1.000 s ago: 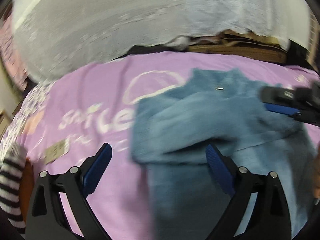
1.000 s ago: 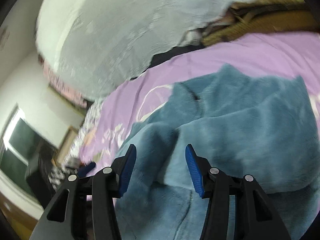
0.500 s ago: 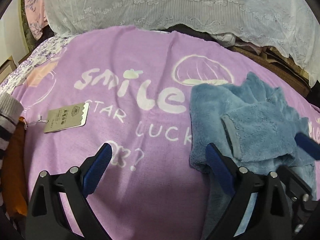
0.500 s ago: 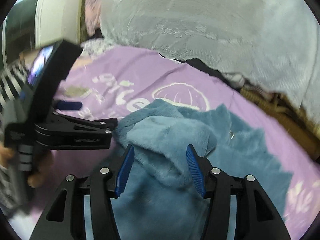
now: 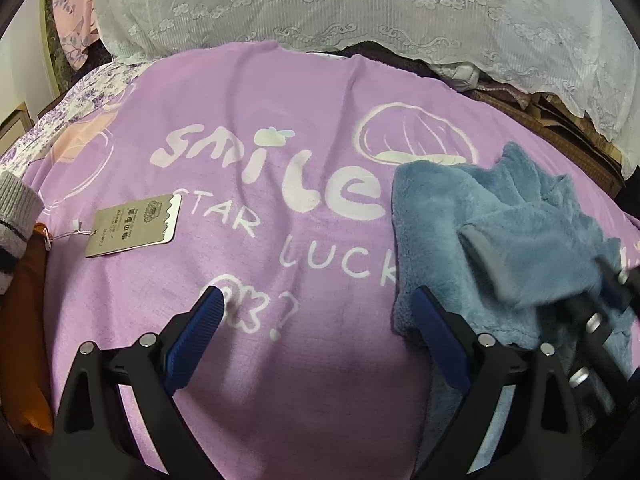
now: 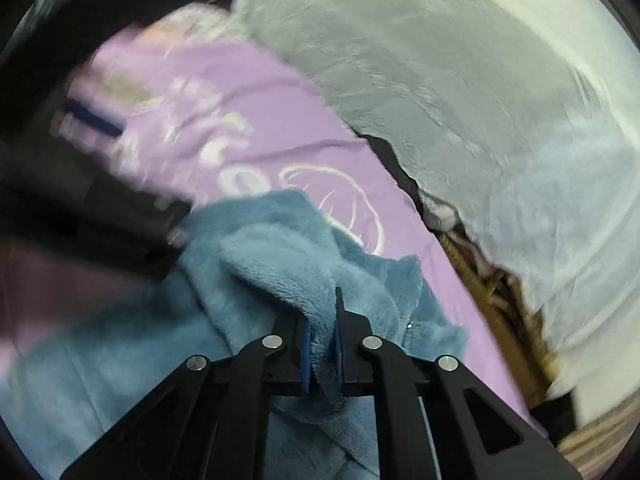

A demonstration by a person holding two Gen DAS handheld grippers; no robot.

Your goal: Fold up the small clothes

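Right gripper [image 6: 322, 330] is clamping a fold of the blue fleece top [image 6: 280, 264]; its jaws have just been closing, fleece bunching up between the blue pads [image 6: 306, 356]. The pinched part is rising as a soft ridge off the rest of the top, which is lying spread below on the purple blanket [image 6: 256, 92]. Right view is blurring hard, so finer detail is unclear.

Left gripper [image 5: 316, 336] is standing wide, nothing between its pads, hovering over bare blanket just left of the top's edge [image 5: 404, 240]. The top is sitting at the blanket's right side, partly covering the white printed lettering [image 5: 280, 184]. A paper tag [image 5: 134, 224] is lying on the blanket to the left, well apart from the top. White lace cloth [image 5: 360, 4] is hanging behind the blanket. A striped sleeve cuff [image 5: 14, 208] and something orange [image 5: 28, 340] are showing at the left edge.
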